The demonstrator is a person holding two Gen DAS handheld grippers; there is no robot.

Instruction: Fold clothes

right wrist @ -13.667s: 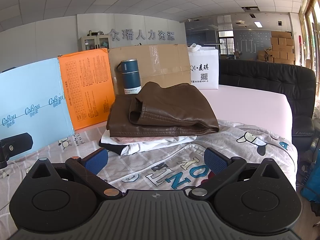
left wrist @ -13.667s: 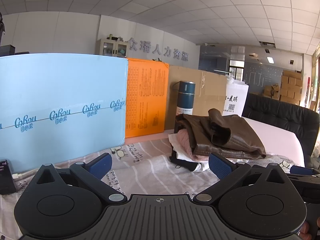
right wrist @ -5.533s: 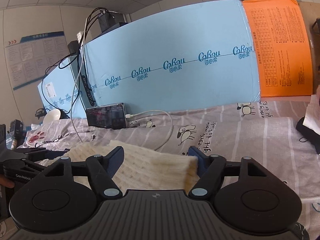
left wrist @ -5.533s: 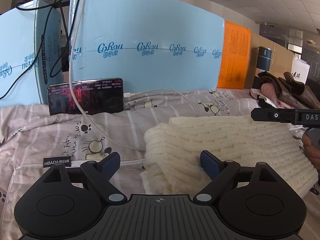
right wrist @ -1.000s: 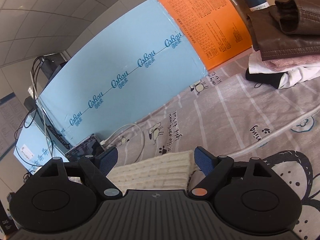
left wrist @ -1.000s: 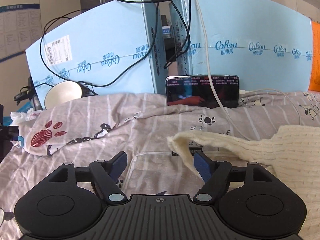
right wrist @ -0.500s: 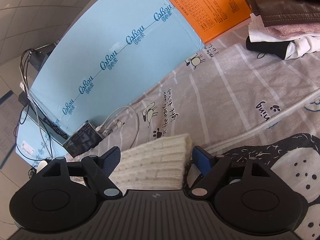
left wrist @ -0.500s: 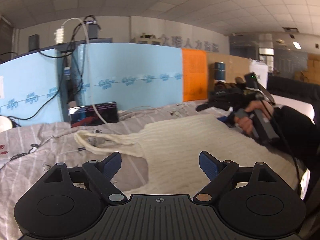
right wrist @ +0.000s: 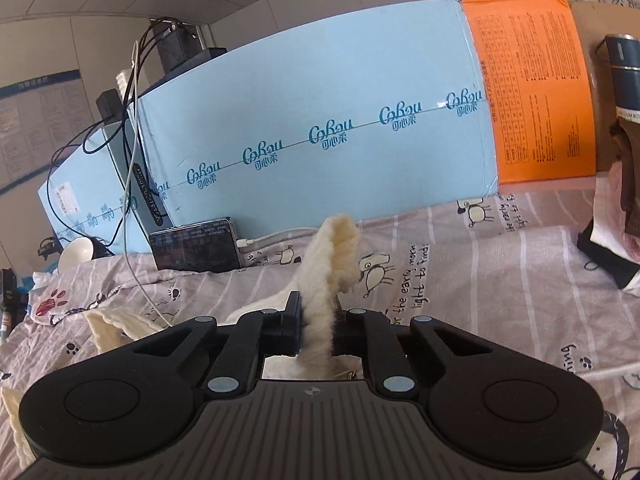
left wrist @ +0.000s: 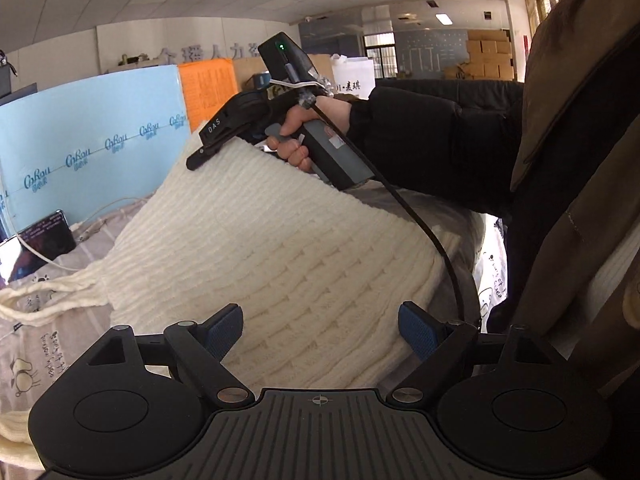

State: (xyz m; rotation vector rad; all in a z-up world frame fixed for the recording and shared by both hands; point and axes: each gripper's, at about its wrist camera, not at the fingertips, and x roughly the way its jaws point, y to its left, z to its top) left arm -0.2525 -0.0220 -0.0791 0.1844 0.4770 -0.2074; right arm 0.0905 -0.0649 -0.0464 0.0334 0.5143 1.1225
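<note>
A cream knitted sweater point(left wrist: 280, 248) lies on the bed, one corner lifted. My right gripper point(right wrist: 316, 330) is shut on a fold of the sweater point(right wrist: 332, 256), which sticks up between its jaws. In the left wrist view the right gripper point(left wrist: 200, 156) holds the sweater's upper corner above the bed, a hand on its handle. My left gripper point(left wrist: 320, 326) is open and empty, with the sweater's near edge between and beyond its blue pads point(left wrist: 224, 326).
A patterned grey bedsheet point(right wrist: 480, 280) covers the bed. Blue foam boards point(right wrist: 320, 120) and an orange board point(right wrist: 532, 92) stand behind. A phone point(right wrist: 196, 250) with a white cable leans on the board. Folded clothes point(right wrist: 616, 240) and a blue bottle point(right wrist: 624, 72) sit at right.
My right gripper has closed on the sweater's edge and raised it. My left gripper has swung right and now faces the sweater and the right hand up close.
</note>
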